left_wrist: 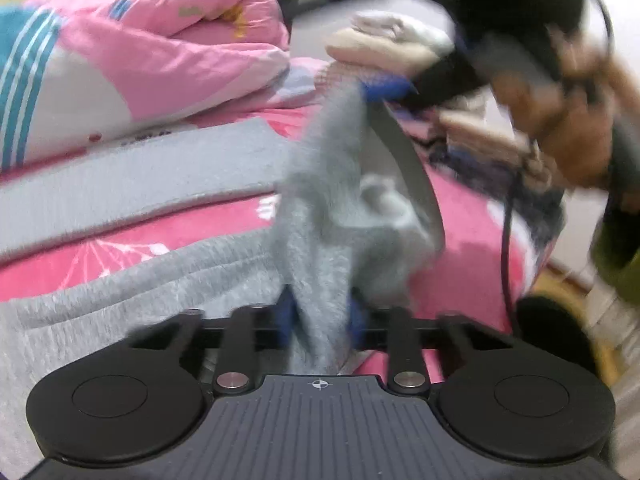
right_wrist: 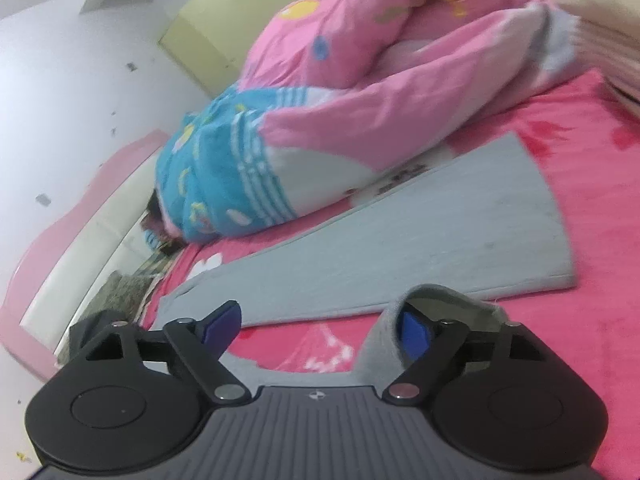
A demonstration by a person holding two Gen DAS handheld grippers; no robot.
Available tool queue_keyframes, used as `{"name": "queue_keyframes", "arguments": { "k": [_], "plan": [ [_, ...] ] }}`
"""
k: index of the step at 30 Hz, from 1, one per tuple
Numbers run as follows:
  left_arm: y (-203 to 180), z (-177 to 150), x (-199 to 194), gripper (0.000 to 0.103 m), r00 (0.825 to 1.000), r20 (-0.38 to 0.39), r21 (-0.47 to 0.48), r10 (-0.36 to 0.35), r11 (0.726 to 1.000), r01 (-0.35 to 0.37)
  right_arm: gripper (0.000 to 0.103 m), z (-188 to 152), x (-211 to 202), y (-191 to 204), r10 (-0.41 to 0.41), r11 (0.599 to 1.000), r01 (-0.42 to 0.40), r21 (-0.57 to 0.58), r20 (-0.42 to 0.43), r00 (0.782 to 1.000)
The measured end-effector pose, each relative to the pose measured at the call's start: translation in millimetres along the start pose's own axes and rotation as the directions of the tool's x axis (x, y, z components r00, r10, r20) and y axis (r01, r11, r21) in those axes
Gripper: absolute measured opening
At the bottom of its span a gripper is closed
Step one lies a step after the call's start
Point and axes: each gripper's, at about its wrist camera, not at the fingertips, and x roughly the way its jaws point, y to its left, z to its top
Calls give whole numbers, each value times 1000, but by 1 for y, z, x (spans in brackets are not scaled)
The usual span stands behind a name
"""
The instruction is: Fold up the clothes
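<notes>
Blurred person's hand (left_wrist: 576, 128), stacked clothes (left_wrist: 384, 46)

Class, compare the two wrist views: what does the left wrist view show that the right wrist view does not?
Left only: the left hand-held gripper shut on a bunch of the grey garment, and a person's hand.

Right only: the right hand-held gripper open, a white wall.

Both: the pink quilt, the pink bedsheet.

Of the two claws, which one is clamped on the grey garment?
The left claw: its blue pads pinch a bunched fold of the grey garment. The right claw stands wide open, cloth merely draped over one finger.
</notes>
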Motion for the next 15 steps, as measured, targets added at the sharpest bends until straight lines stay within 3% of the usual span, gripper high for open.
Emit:
{"name": "queue_keyframes", "arguments": {
  "k": [2, 3, 4, 5, 6, 7, 9, 12, 15],
  "plan": [
    [25, 9, -6, 12, 996, 27, -175, -82, 981, 86, 91, -2, -5, -19, -28, 999, 28, 27, 9, 1000],
    [43, 13, -9, 11, 991, 50, -288, -127, 948, 136, 91, -3, -8, -28, -44, 998, 44, 45, 17, 999],
    [64, 15, -10, 11, 983, 80, -414, -163, 892, 182, 91, -5, -10, -38, -59, 996, 57, 64, 24, 998],
    [84, 15, -9, 10, 976, 109, -526, -189, 822, 218, 91, -7, -12, -49, -60, 994, 58, 90, 28, 998],
    [106, 13, -8, 10, 967, 141, -633, -210, 732, 251, 91, -10, -15, -60, -61, 992, 57, 116, 32, 998],
    [129, 7, -3, 10, 959, 169, -736, -228, 618, 277, 91, -13, -17, -70, -59, 988, 53, 146, 38, 998],
    [164, -7, 8, 10, 950, 195, -860, -243, 423, 284, 91, -18, -21, -89, -50, 977, 39, 210, 50, 997],
    [188, -24, 16, 10, 961, 178, -921, -211, 309, 239, 91, -30, -31, -111, -33, 959, 9, 284, 81, 996],
    [192, -30, 18, 10, 959, 188, -928, -210, 281, 244, 91, -47, -41, -122, -3, 946, -31, 323, 105, 994]
  ]
}}
